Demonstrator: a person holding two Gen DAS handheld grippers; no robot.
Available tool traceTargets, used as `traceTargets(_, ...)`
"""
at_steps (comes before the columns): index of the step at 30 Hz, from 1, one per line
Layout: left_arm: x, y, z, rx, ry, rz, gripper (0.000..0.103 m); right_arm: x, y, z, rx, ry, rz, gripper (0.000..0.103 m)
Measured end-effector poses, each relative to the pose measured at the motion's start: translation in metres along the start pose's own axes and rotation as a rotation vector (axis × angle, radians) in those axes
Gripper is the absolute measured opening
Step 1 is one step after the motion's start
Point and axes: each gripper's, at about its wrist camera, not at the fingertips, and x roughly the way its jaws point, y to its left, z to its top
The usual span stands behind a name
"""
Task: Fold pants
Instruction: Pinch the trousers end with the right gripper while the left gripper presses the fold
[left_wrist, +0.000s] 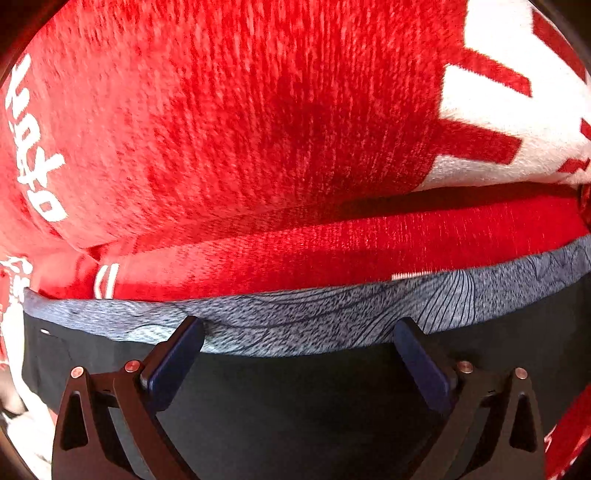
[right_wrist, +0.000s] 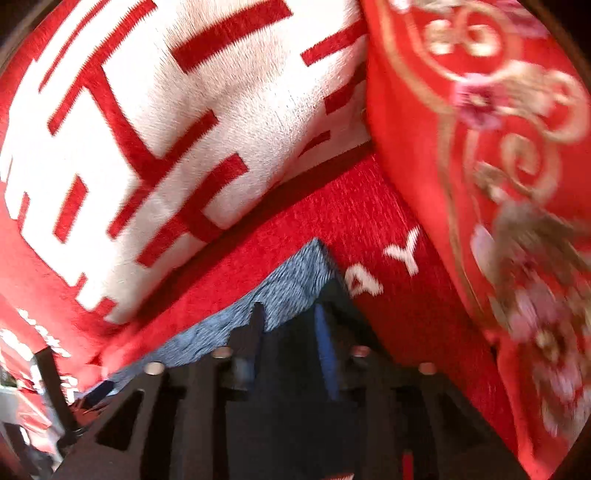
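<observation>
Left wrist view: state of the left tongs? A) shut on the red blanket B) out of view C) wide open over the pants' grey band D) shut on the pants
C: the left tongs stand wide apart, tips at the grey patterned band of the dark pants, with nothing pinched between them.

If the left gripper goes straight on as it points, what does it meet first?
Likely the pants' grey patterned band, lying just beyond the open left gripper; past it, the red blanket. Depth is unclear.
</observation>
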Motion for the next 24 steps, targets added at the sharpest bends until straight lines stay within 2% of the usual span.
traceTargets(2,-0.011,0.003,-0.004,0.013,-0.009,-0.007,0.103,-0.013,-0.002,-0.012,0.012,-0.002,0.040,0.054)
traceTargets(3,-0.016,0.004,-0.008,0.013,-0.010,-0.021,0.103,-0.019,-0.004,-0.022,0.026,0.008,0.070,0.055)
traceTargets(7,-0.029,0.003,-0.029,0.013,0.019,-0.079,0.103,-0.031,-0.017,-0.066,0.089,0.082,0.156,0.055)
traceTargets(11,-0.035,-0.010,-0.055,0.038,0.038,-0.105,0.103,-0.031,-0.035,-0.108,0.158,0.149,0.178,0.055)
traceTargets(14,-0.039,-0.012,-0.067,0.030,0.039,-0.124,0.103,-0.028,-0.044,-0.127,0.197,0.174,0.182,0.055)
traceTargets(17,-0.042,-0.014,-0.069,0.008,0.031,-0.137,0.103,-0.034,-0.040,-0.135,0.202,0.159,0.207,0.055)
traceTargets(22,-0.026,-0.008,-0.068,-0.021,0.032,-0.130,0.103,-0.026,-0.041,-0.117,0.214,0.087,0.259,0.055)
traceTargets(24,-0.014,-0.009,-0.071,-0.032,0.060,-0.115,0.103,-0.020,-0.049,-0.113,0.249,0.069,0.275,0.055)
